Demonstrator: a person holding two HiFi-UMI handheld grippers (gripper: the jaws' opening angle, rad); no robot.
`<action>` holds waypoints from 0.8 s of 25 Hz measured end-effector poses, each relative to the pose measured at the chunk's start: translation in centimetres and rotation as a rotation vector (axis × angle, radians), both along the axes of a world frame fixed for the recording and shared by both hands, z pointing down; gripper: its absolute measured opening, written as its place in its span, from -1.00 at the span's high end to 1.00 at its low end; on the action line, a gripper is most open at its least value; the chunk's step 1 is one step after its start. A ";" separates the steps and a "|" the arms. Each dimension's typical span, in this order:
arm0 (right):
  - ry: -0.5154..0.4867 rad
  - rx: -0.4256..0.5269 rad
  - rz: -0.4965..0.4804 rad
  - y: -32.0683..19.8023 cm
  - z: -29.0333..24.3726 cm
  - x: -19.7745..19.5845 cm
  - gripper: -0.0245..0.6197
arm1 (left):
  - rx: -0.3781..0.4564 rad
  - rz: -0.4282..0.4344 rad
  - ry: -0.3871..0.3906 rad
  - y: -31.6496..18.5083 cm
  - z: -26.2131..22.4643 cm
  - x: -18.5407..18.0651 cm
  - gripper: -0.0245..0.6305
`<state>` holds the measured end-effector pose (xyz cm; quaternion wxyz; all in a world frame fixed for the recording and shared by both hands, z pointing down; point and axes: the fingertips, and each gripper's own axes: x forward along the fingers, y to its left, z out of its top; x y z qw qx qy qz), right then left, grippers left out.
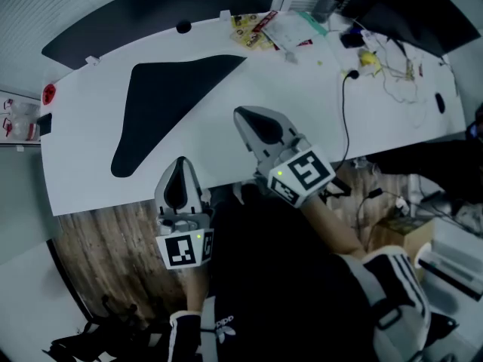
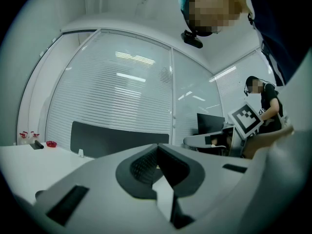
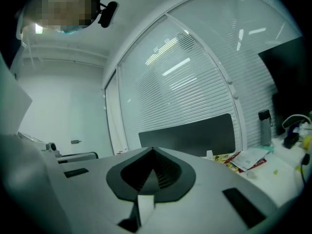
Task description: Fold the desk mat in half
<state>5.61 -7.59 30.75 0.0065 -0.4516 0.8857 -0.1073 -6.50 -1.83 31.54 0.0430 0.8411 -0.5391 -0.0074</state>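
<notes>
Far along the white desk point(image 1: 90, 157) there is a heap of small stuff: snack packets point(image 1: 253, 30), papers point(image 1: 290, 27), a dark bottle point(image 1: 326, 2) and a black cable point(image 1: 346, 119) that runs to the front edge. None of it is on the dark desk mat point(image 1: 170, 100). The mat lies flat on the desk in front of both tools, wide at the back and thin at the front. Nothing sits on it, and neither tool touches it. The left gripper point(image 1: 181, 164) is held by the near edge of the desk with its jaws together and nothing in them. The right gripper point(image 1: 245, 119) is over the desk, just right of the mat, and its jaws are also together and empty. Past the desk edge there is a wooden floor point(image 1: 106, 232). A dark panel point(image 1: 151, 13) stands along the back of the desk, with window blinds point(image 2: 122, 91) behind it. Only the left gripper view shows a second person point(image 2: 267, 104) standing in the room. The right gripper view shows the bottle standing up straight and a blank wall on the left.
</notes>
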 end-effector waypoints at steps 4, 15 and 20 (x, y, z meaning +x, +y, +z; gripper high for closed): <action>0.025 0.017 0.002 1.3 0.1 1.7 0.92 | -0.001 -0.001 -0.010 1.1 -0.1 1.6 0.92; 0.037 0.042 -0.022 3.7 0.2 3.7 0.92 | -0.019 -0.035 -0.056 2.3 -0.6 2.8 0.92; 0.021 0.025 -0.041 4.5 -0.2 3.2 0.92 | -0.004 -0.054 -0.046 2.1 -1.3 2.6 0.92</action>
